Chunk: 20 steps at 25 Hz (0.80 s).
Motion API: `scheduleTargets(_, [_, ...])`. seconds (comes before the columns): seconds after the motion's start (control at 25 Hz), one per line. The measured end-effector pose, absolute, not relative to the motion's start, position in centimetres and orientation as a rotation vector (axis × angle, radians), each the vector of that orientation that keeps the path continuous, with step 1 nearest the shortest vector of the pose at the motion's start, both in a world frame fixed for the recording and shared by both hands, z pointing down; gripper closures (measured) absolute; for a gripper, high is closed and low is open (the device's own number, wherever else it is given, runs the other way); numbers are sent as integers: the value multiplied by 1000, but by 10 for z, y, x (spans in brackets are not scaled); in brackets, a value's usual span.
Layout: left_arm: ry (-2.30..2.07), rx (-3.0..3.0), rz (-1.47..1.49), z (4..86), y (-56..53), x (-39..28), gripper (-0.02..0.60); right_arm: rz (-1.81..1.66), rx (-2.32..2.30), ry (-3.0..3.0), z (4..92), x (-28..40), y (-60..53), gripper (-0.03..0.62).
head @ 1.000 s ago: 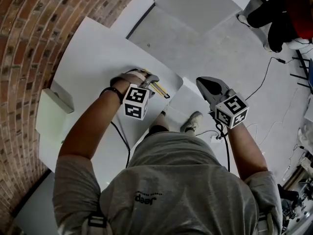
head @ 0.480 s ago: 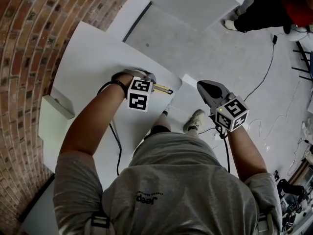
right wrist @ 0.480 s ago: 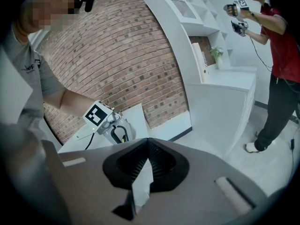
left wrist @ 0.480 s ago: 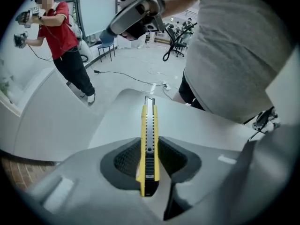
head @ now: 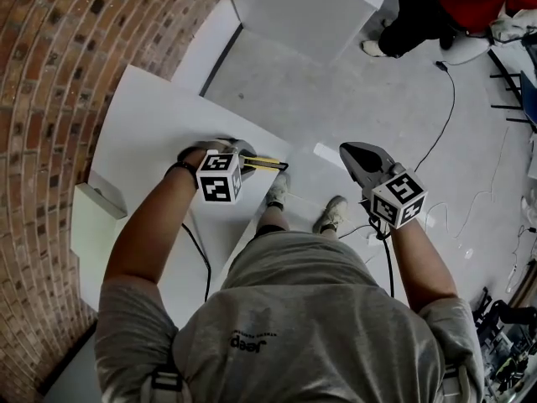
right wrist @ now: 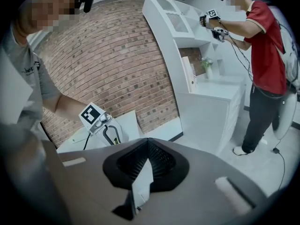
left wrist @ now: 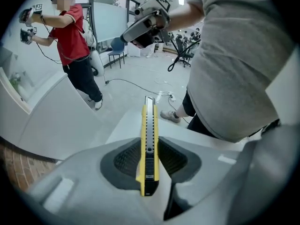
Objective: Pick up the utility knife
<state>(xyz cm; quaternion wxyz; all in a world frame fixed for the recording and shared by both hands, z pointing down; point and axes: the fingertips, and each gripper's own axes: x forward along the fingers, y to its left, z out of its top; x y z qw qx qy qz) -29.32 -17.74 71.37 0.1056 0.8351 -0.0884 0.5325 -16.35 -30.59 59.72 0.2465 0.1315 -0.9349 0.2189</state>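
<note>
Left gripper (head: 250, 159) clamped on the utility knife (left wrist: 149, 130) at the edge of the white table (head: 143, 116)

Its jaws have just been closing, and their dark pads press both sides of the yellow and black knife, which stands on edge between them and sticks out forward past the tips; in the head view the knife lies by the table corner nearest the person's legs, pointing toward the right gripper (head: 348, 154); whether it is clear of the tabletop I cannot tell; the right gripper is held off the table over the grey floor (head: 336, 82), well apart from the knife, jaws together; a brick wall (head: 50, 49) runs along the table's far side; a second person in a red top (left wrist: 72, 36) stands farther off
</note>
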Motion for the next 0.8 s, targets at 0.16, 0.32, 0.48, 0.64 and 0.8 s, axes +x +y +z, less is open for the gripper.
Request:
scheduleTargets(0.16, [-301,2503,1507,692,-191,-266,466,589,425,-2561,585,-132,-312,585])
scheduleTargets(0.32, [-348,2558,1419,668,-211,-233,466,588,510,-2568,571,-94,-318,585])
scheduleTargets(0.48, [-341,2633,1328,644,-234,-194,466,579,625,-2573,558,-52,-326,585])
scheduleTargets(0.64, [-343,2683,1209,622,-251,-149,466,588,718,-2566,549,-7,-331,585])
scheduleTargets(0.8, [-334,2718,1114,603,-265,-104,466,602,821,-2564,540,39,-337,585])
